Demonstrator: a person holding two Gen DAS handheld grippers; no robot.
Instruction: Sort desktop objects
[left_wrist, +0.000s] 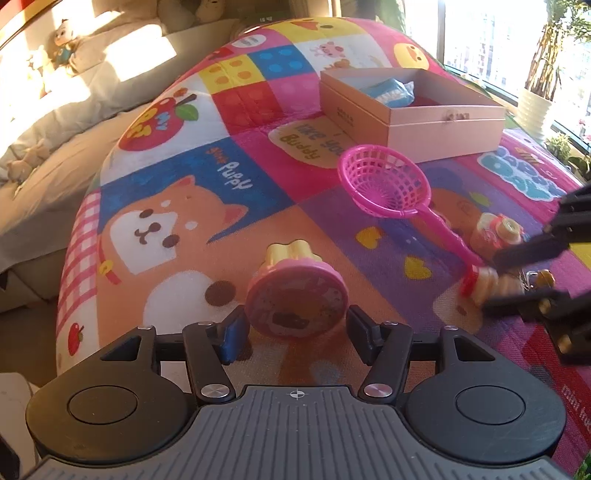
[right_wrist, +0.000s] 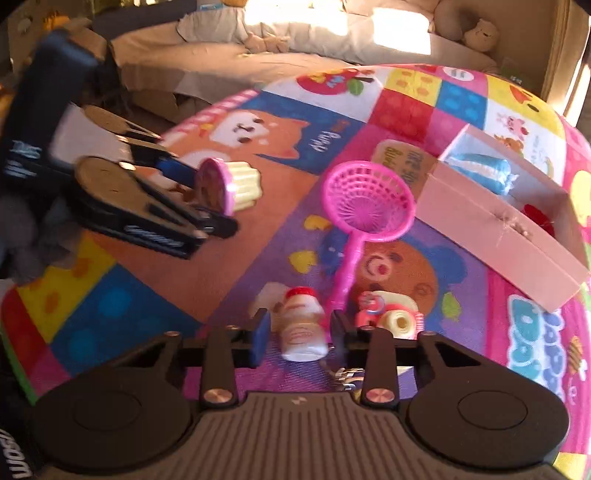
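A pink and cream toy cupcake (left_wrist: 295, 291) lies on its side on the play mat, between the fingers of my open left gripper (left_wrist: 295, 330); it also shows in the right wrist view (right_wrist: 229, 184). A small toy yogurt bottle with a red cap (right_wrist: 301, 323) lies between the fingers of my open right gripper (right_wrist: 300, 332); the pads do not visibly press it. In the left wrist view the right gripper (left_wrist: 495, 280) straddles the bottle (left_wrist: 480, 282). A pink toy strainer (left_wrist: 388, 181) (right_wrist: 365, 199) and a small pink toy camera (left_wrist: 496, 234) (right_wrist: 391, 315) lie nearby.
A pink cardboard box (left_wrist: 424, 122) (right_wrist: 498, 236) stands at the far side of the mat, holding a blue packet (left_wrist: 391, 90) and something red (right_wrist: 537, 216). A grey sofa (left_wrist: 55, 147) borders the mat. A potted plant (left_wrist: 535, 107) stands by the window.
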